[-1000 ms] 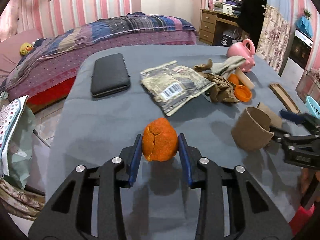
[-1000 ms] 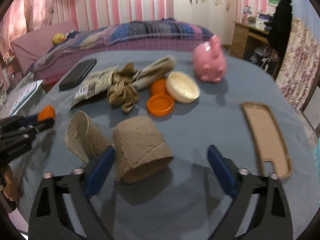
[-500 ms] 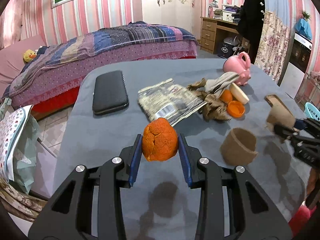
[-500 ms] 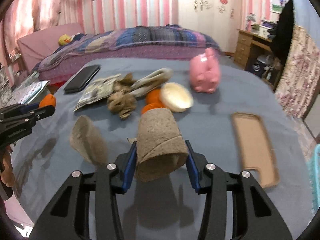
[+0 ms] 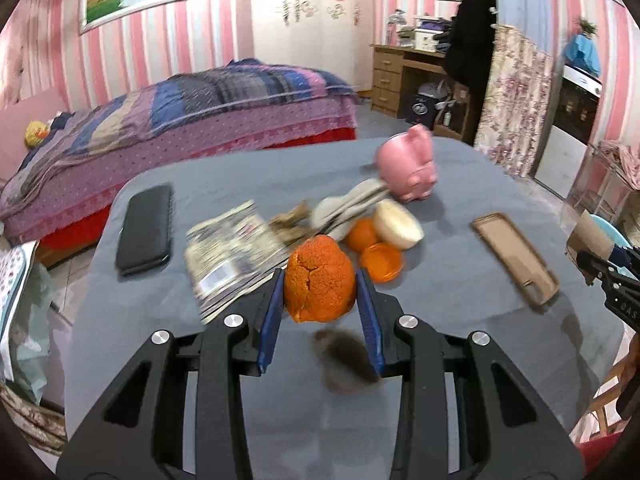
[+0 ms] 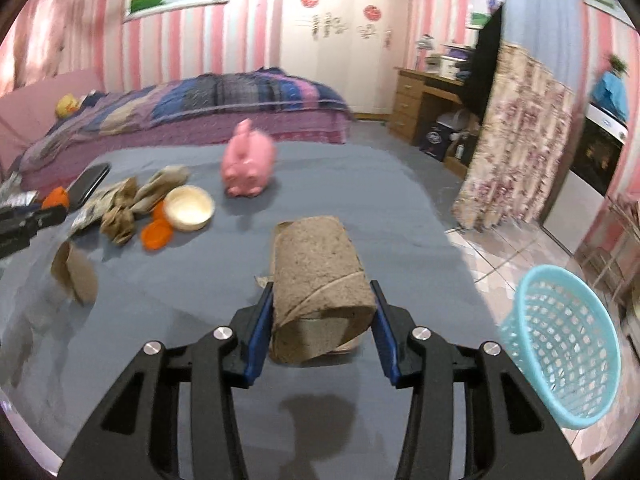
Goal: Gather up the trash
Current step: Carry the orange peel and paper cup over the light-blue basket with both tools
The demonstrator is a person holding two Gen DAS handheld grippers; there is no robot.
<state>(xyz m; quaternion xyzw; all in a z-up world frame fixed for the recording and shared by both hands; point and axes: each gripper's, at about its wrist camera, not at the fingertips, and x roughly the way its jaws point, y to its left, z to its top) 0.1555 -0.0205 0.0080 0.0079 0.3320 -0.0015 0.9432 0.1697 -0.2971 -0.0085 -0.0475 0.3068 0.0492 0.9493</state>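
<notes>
My left gripper [image 5: 320,286] is shut on a piece of orange peel [image 5: 318,276] and holds it above the grey table [image 5: 460,344]. A wide brown cardboard tube [image 6: 316,268] hangs over the table's right part, with my right gripper [image 6: 322,300] shut on it. More trash lies on the table: a second cardboard tube [image 6: 74,274], a crumpled printed wrapper [image 5: 236,256], brown crumpled paper [image 6: 118,220], orange caps [image 6: 157,236] and a white lid [image 6: 188,208]. A turquoise mesh basket [image 6: 560,348] stands on the floor to the right of the table.
A pink piggy bank [image 6: 248,164], a black phone [image 5: 146,236] and a brown phone case [image 5: 516,256] also lie on the table. A bed [image 5: 180,120] stands behind it, with a desk and a floral curtain [image 6: 516,140] at the right. A patterned bag [image 5: 16,304] hangs off the table's left side.
The right gripper closed on the wide cardboard tube and lifted it. Both grippers rose and swung right with their loads, and the turquoise basket came into the right wrist view.
</notes>
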